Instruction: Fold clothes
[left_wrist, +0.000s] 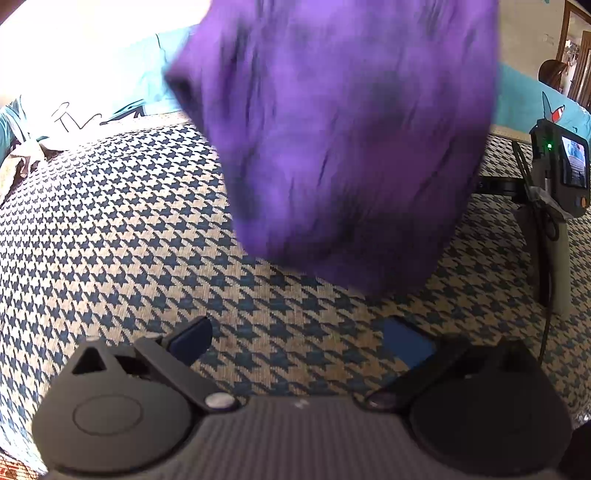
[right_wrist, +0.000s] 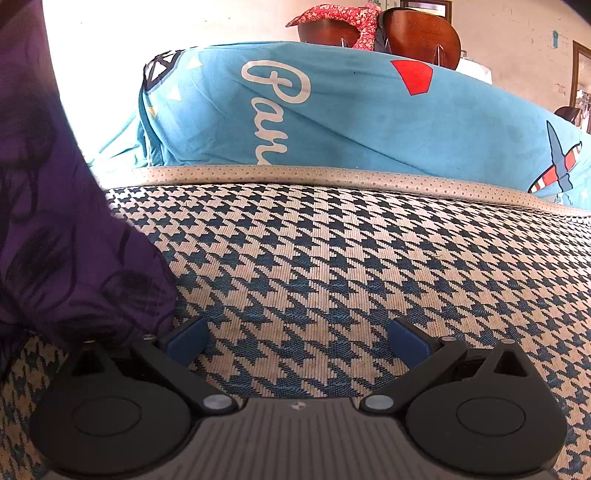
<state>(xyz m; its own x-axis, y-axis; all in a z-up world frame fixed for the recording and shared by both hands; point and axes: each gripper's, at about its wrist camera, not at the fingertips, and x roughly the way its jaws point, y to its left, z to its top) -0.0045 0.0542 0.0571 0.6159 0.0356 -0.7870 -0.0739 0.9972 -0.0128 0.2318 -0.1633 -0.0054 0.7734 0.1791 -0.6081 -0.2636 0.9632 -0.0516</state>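
A purple garment (left_wrist: 332, 147) hangs blurred in the air ahead of my left gripper (left_wrist: 299, 343), above the houndstooth surface (left_wrist: 122, 229). Its lower edge ends well beyond the fingertips. The left gripper is open, with only the patterned cloth between its blue pads (left_wrist: 188, 339). In the right wrist view the same purple garment (right_wrist: 62, 236) drapes down at the left and rests on the houndstooth surface (right_wrist: 351, 258) beside the left finger. My right gripper (right_wrist: 297, 341) is open and holds nothing.
A bright blue printed sheet (right_wrist: 351, 110) covers a raised mattress behind the surface's dotted edge (right_wrist: 295, 173). Dark wooden chair backs with a red floral cloth (right_wrist: 347, 18) rise beyond it. The other gripper's body with a lit screen (left_wrist: 569, 166) stands at the right.
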